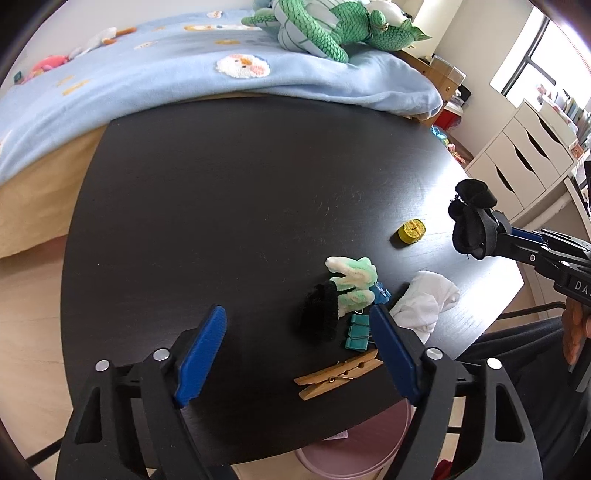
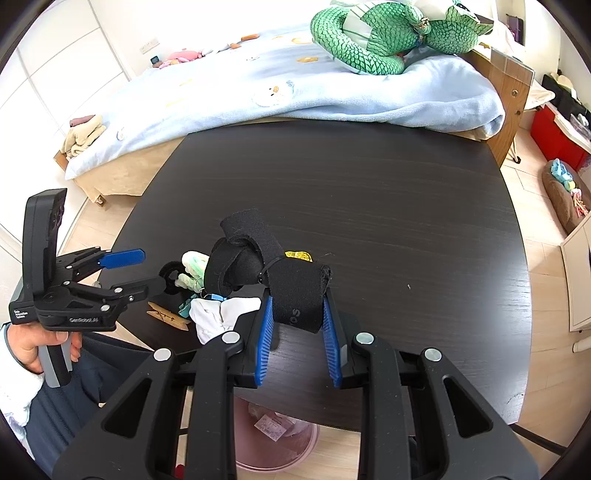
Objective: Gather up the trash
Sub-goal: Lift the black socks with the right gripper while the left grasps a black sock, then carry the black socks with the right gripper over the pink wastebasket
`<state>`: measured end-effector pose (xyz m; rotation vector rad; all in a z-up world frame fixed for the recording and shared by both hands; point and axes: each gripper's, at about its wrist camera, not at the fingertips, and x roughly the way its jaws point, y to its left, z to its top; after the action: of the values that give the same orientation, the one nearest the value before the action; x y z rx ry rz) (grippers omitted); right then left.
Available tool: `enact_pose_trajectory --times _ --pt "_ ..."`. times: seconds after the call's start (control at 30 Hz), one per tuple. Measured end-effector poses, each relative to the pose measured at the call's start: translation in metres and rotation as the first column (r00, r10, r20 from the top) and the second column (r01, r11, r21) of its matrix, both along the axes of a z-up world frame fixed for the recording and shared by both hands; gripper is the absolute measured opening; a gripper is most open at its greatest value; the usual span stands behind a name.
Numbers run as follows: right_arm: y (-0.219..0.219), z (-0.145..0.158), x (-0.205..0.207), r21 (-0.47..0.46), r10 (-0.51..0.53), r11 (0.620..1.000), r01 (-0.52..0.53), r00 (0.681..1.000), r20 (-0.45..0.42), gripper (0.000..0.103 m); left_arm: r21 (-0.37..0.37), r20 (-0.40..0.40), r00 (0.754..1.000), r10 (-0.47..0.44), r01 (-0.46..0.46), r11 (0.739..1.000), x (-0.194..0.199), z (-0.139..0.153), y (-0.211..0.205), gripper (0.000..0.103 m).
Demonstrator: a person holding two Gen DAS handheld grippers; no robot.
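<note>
My right gripper is shut on a black fabric strap and holds it above the black table; it also shows in the left wrist view. My left gripper is open and empty over the table's near edge. Between and ahead of its fingers lie a black and green-white fuzzy piece, teal binder clips, a wooden clothespin and a crumpled white cloth. A yellow round cap lies further right. A pink trash bin stands under the table edge.
A bed with a light blue blanket and a green plush snake borders the table's far side. White drawers stand at right. The person's legs are at the near edge.
</note>
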<state>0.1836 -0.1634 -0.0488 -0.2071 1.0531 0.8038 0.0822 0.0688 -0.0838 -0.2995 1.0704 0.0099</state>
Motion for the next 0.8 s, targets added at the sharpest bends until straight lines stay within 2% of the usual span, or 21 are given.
enact_pose_trajectory --times 0.1,0.17,0.3,0.4,0.47,0.53,0.6,0.8 --pt "0.0004 -0.0012 -0.0009 -0.003 0.002 1.000 -0.002 1.000 0.000 0.025 -0.023 -0.005 1.000 0.002 -0.003 1.000 0.0000 -0.0022 0.0020 0.065" --pt "0.0006 -0.0023 -0.0013 -0.004 0.002 1.000 -0.002 1.000 -0.002 0.025 -0.032 -0.014 1.000 -0.003 0.002 0.999 0.0004 -0.0043 0.0017 0.051" --pt "0.0014 -0.0042 -0.0021 -0.007 0.003 1.000 -0.003 1.000 -0.004 0.025 -0.048 -0.023 1.000 -0.010 0.009 0.999 0.0007 -0.0070 0.0007 0.042" --pt "0.0019 -0.0056 -0.0025 -0.009 0.004 1.000 -0.005 1.000 -0.006 0.025 -0.055 -0.028 0.999 -0.017 0.016 0.998 0.0032 -0.0089 -0.0001 0.030" --pt "0.0023 -0.0060 -0.0029 -0.009 0.005 1.000 -0.005 1.000 -0.006 0.025 -0.055 -0.030 0.999 -0.021 0.020 0.998 0.0036 -0.0095 -0.0009 0.018" --pt "0.0024 -0.0061 -0.0030 -0.009 0.005 1.000 -0.005 1.000 -0.005 0.025 -0.051 -0.030 0.999 -0.022 0.020 0.998 0.0038 -0.0101 -0.0013 0.012" --pt "0.0023 -0.0060 -0.0033 -0.009 0.004 1.000 -0.004 1.000 -0.005 0.025 -0.048 -0.030 0.999 -0.024 0.023 0.999 0.0038 -0.0103 -0.0017 0.009" --pt "0.0023 -0.0058 -0.0035 -0.009 0.005 1.000 -0.005 1.000 -0.004 0.025 -0.011 -0.014 1.000 -0.004 0.004 1.000 0.0018 -0.0041 -0.0002 0.009"
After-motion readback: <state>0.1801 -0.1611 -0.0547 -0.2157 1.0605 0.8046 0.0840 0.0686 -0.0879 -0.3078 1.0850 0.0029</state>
